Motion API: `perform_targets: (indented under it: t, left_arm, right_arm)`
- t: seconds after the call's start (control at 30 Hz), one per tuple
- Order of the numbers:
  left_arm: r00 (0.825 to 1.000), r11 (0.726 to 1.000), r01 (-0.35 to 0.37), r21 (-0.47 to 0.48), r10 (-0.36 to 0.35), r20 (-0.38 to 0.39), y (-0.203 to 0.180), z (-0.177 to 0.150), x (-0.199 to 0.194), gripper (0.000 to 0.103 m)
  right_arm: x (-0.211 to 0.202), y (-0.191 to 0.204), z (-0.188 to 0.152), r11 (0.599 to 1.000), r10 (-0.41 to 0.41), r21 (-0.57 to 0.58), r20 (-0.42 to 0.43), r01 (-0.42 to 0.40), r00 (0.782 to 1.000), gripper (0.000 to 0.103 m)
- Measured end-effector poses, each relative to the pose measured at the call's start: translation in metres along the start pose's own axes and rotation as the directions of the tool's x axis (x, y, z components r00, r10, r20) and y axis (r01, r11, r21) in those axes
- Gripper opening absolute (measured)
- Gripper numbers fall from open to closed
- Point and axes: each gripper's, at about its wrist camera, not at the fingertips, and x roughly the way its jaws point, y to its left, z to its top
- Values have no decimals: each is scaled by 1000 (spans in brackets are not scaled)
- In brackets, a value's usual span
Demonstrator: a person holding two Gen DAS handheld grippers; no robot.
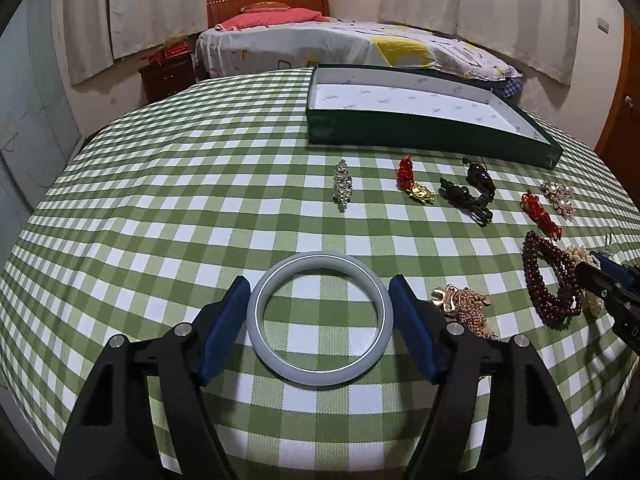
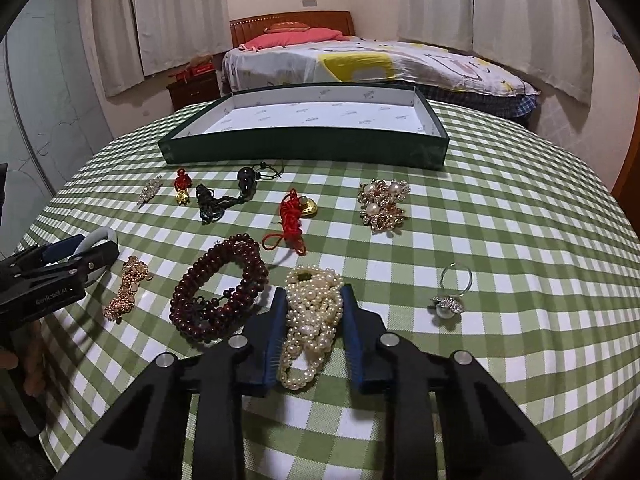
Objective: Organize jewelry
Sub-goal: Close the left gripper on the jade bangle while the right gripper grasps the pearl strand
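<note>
Jewelry lies scattered on the checked table [image 1: 160, 208] before an empty box [image 2: 304, 148] | left gripper [image 1: 320, 292] clasps bangle [image 1: 320, 376] | right gripper [image 2: 314, 298] pinches pearls [image 2: 312, 316] | step: pickup | next: lift both, carry to box

box [image 1: 420, 136] behind jewelry [image 1: 468, 196] on table [image 1: 180, 208]

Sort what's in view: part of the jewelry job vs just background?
Job:
- jade bangle, between left gripper fingers
- pearl strand, between right gripper fingers
- dark red bead bracelet
- pearl ring
- green tray

Background:
- bed
- curtains
- nightstand
</note>
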Motion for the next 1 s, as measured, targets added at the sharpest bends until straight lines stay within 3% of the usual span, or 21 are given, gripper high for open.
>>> perform_targets:
  t: [0.6,1.0]
  left_arm:
    - [1000,999,-13,-30,13,13,6,-7,-5,69]
    - [996,1000,4,-1,-4,94,-5,18,-31,69]
  right_arm:
    - [-3,-2,0,1000,4,16,9,-4,1000,25]
    - [-23,-5,19,999,17,29,72,-20,997,24]
